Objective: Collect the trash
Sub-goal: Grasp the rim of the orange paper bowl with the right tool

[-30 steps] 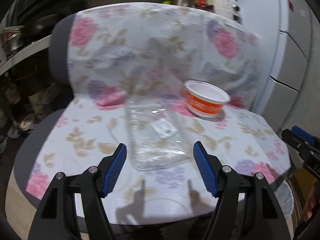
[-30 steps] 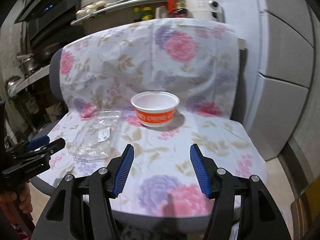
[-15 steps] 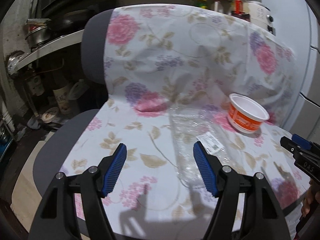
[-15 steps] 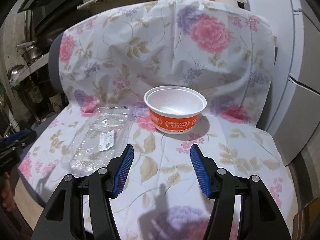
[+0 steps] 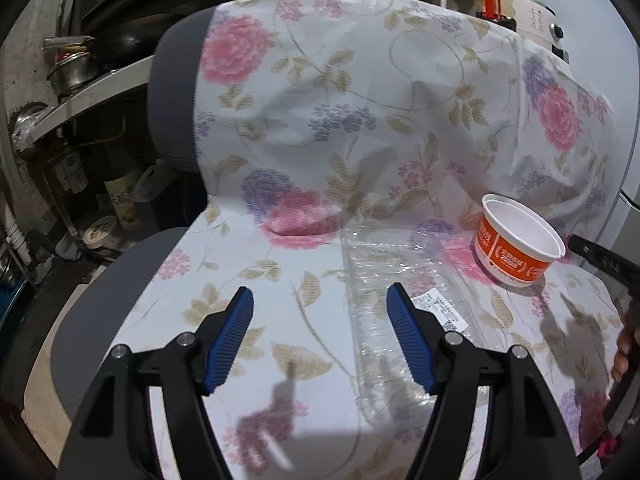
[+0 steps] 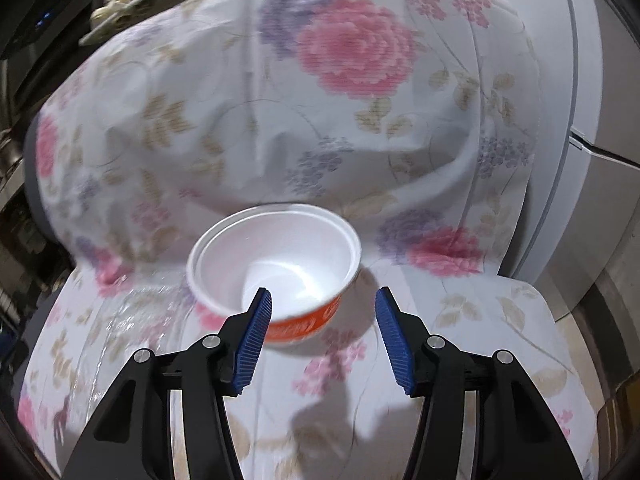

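Both tools released: right tool (image 6: 323,330) hovers at an orange bowl (image 6: 276,264); left tool (image 5: 320,330) has clear packaging (image 5: 394,304) at 2 o'clock.

You're over a grey chair (image 5: 172,92) draped in a floral cloth (image 5: 340,120). Left: metal pots (image 5: 72,68) on a shelf (image 5: 92,92). Bottles (image 5: 490,0) behind the backrest.

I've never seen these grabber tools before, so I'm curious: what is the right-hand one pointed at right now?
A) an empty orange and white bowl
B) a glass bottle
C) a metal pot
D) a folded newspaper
A: the right gripper is open, its fingers either side of the empty orange and white bowl on the flowered cloth.
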